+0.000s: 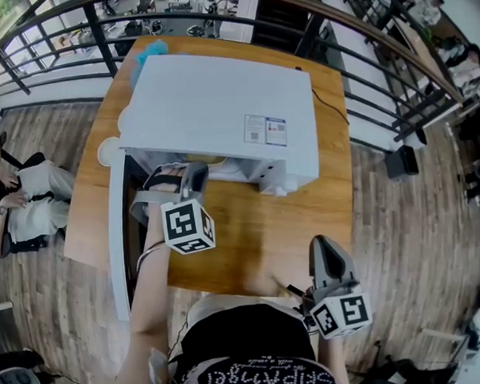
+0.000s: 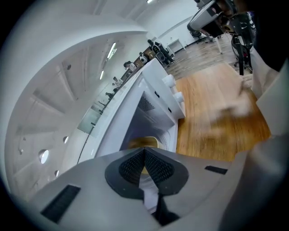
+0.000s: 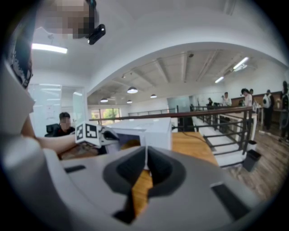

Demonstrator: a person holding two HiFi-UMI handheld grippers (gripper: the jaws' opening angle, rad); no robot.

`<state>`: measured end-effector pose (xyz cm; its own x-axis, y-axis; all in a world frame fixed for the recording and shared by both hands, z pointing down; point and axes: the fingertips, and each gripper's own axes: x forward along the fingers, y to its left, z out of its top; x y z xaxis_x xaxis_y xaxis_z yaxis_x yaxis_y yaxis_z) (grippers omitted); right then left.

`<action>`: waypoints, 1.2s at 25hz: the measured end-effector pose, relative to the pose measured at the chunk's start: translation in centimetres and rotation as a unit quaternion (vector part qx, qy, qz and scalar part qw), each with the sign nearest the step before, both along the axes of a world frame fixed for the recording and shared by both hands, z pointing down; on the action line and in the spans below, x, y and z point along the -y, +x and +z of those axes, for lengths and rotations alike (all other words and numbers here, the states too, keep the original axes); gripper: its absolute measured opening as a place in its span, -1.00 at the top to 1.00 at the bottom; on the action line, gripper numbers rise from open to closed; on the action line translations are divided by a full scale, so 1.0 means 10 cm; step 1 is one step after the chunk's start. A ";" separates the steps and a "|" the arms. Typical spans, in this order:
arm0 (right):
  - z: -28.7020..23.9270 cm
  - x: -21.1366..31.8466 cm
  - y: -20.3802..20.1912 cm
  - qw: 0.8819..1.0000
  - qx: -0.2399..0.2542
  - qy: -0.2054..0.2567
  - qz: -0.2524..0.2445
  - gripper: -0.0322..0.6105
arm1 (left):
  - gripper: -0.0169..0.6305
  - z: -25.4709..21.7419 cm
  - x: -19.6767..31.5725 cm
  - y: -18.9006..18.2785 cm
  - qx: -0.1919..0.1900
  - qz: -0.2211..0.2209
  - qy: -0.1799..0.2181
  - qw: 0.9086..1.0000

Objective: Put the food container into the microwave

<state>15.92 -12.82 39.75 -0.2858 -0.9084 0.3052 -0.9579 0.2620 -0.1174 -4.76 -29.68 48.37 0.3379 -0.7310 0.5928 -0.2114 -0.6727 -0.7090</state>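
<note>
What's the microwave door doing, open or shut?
Open. The microwave door stands swung out from the front, the cavity is exposed, and the left gripper is at its mouth.

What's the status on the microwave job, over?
Left gripper shut at white microwave's mouth. Right gripper shut, empty, low. Tan food container inside; door open, nothing blocking.

— What carries everything here?
— A rectangular, honey-coloured wooden table (image 1: 258, 234), standing on a grey-brown plank floor (image 1: 403, 243).
— And what sits on it?
— A white box-shaped microwave (image 1: 219, 100) takes up the far half, its door swung open to the left.
— Anything else?
— A thin black cable (image 1: 329, 104) runs over the wood toward the right edge. A small blue object (image 1: 152, 49), too hidden to name, lies at the far-left corner. A white round disc (image 1: 104, 152) sits at the left edge, just beside the microwave.
</note>
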 end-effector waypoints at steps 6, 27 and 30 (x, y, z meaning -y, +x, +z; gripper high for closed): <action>-0.01 -0.03 0.03 1.000 0.000 0.004 -0.007 0.79 | 0.85 -0.33 -0.03 0.03 -0.061 -0.022 0.054 0.996; -0.11 -0.16 0.08 0.998 0.010 0.029 -0.053 0.79 | 0.85 -1.92 -0.79 -0.08 -0.340 -0.094 0.235 0.906; -0.12 -0.19 0.11 0.998 0.012 0.030 -0.057 0.79 | 0.85 -2.07 -0.93 -0.07 -0.349 -0.097 0.248 0.898</action>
<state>16.99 -10.93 38.59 -0.3949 -0.8861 0.2427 -0.9186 0.3766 -0.1197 -5.44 -20.34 27.64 0.3387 -0.9321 -0.1286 -0.8006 -0.2137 -0.5598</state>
